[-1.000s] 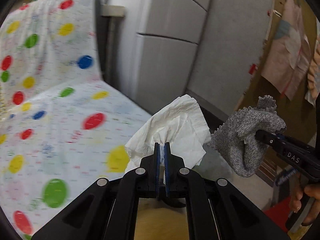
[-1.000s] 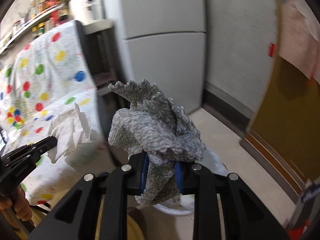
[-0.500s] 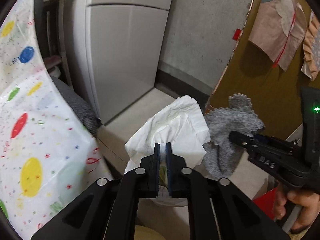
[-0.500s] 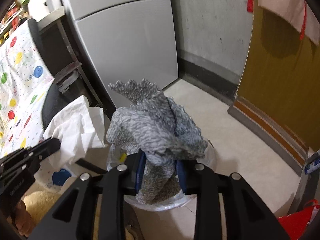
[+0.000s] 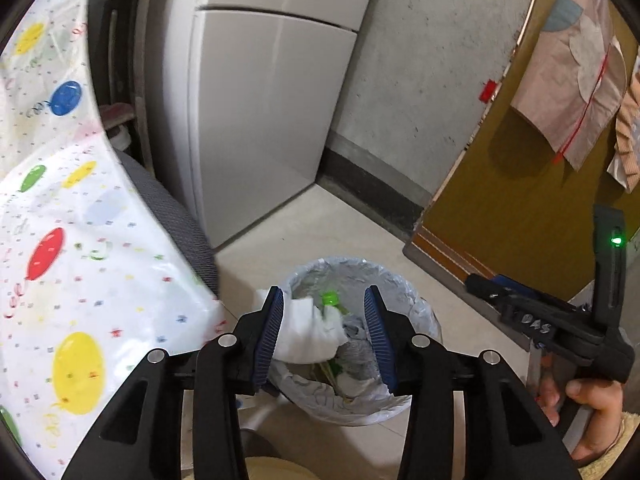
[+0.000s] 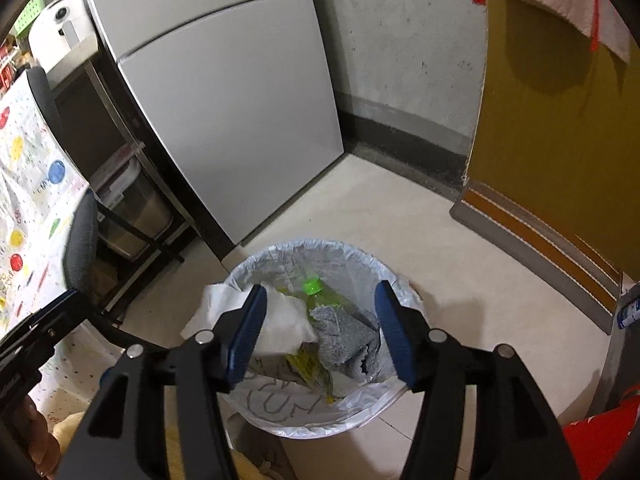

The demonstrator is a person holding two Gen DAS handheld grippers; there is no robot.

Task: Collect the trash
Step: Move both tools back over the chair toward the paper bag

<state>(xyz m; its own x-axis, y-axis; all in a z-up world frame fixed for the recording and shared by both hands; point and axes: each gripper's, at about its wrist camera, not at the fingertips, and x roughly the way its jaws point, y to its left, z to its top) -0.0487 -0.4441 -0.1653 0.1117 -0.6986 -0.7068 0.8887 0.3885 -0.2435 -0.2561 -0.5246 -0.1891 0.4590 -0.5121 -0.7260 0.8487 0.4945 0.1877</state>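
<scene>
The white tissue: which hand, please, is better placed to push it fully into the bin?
Left, probably: the white tissue lies against the bin's rim between the left gripper's jaws, just opened; the right gripper, also just opened, hangs over the grey cloth.

- Grey two-door refrigerator against a rough concrete wall with dark skirting.
- Pale tiled floor.
- Mustard door, right.
- Balloon-print cloth covering furniture, left.

Crinkly plastic bin liner, crumpled white paper tissue, rough grey knitted cloth.
</scene>
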